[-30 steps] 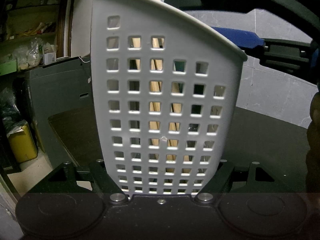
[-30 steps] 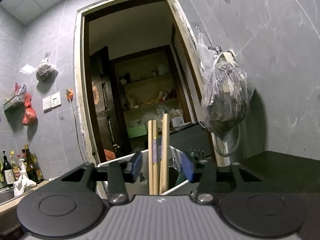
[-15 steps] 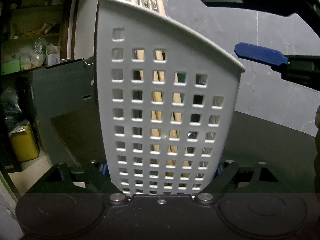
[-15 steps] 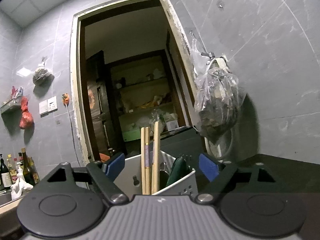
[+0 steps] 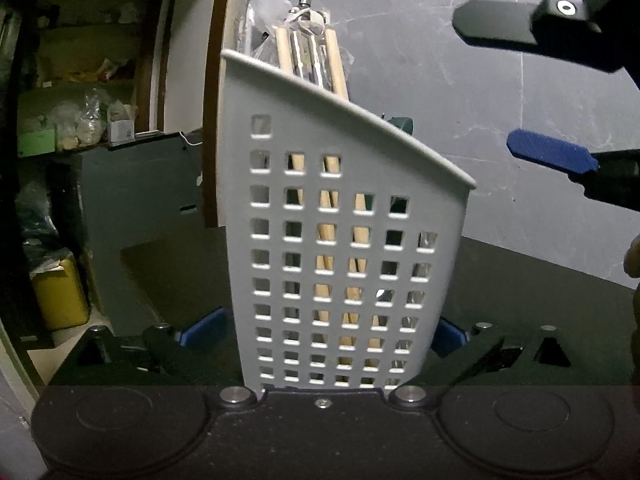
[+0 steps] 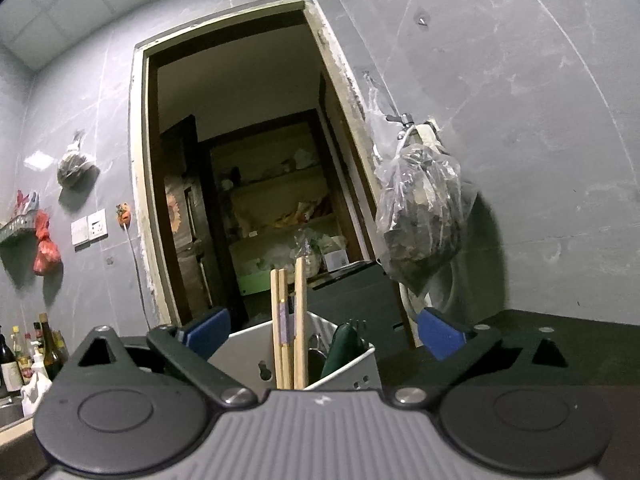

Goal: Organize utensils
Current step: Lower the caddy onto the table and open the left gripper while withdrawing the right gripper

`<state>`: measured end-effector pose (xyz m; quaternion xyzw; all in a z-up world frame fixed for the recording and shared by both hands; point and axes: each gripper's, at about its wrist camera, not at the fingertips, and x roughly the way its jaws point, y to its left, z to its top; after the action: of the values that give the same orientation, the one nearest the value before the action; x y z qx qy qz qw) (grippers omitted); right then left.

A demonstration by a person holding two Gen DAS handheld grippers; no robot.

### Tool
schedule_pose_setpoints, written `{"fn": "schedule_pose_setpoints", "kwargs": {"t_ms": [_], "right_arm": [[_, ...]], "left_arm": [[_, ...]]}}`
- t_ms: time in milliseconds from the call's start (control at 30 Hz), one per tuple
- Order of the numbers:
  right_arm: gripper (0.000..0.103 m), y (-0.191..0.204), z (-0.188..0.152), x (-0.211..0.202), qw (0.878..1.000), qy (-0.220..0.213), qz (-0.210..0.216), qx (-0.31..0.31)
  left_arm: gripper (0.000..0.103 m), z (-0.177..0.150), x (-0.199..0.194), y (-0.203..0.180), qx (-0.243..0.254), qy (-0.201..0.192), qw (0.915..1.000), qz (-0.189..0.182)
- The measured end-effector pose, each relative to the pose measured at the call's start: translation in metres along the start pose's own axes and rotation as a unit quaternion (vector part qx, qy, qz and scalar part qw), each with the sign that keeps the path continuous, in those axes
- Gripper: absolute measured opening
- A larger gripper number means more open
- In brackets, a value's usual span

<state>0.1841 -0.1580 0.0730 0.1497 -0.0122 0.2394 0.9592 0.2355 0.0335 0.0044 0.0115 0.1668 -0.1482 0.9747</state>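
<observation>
- A pale grey plastic utensil holder (image 5: 344,216) is patterned with rows of square holes.
- Light tan wooden chopsticks (image 6: 288,320) are seen inside it.
- Blue pads (image 5: 552,156) are carried on black gripper fingers.
- The tiled wall (image 6: 520,120) is grey.

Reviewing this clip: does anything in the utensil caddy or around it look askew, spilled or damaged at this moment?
Nothing stands out. The white caddy stands upright on the dark counter, its perforated wall unbroken where it shows. The wooden chopsticks lean only slightly inside it. Both the left gripper and the right gripper have jaws opening, clear of it. No spill visible.
</observation>
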Motion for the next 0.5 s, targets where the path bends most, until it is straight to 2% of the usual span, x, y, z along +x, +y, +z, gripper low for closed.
{"fn": "schedule_pose_setpoints", "kwargs": {"t_ms": [500], "right_arm": [[0.103,-0.006,0.006,-0.02,1.0,-0.005,-0.007,0.015]], "left_arm": [[0.102,0.001,-0.029,-0.013,0.004,-0.021,0.9995,0.022]]}}
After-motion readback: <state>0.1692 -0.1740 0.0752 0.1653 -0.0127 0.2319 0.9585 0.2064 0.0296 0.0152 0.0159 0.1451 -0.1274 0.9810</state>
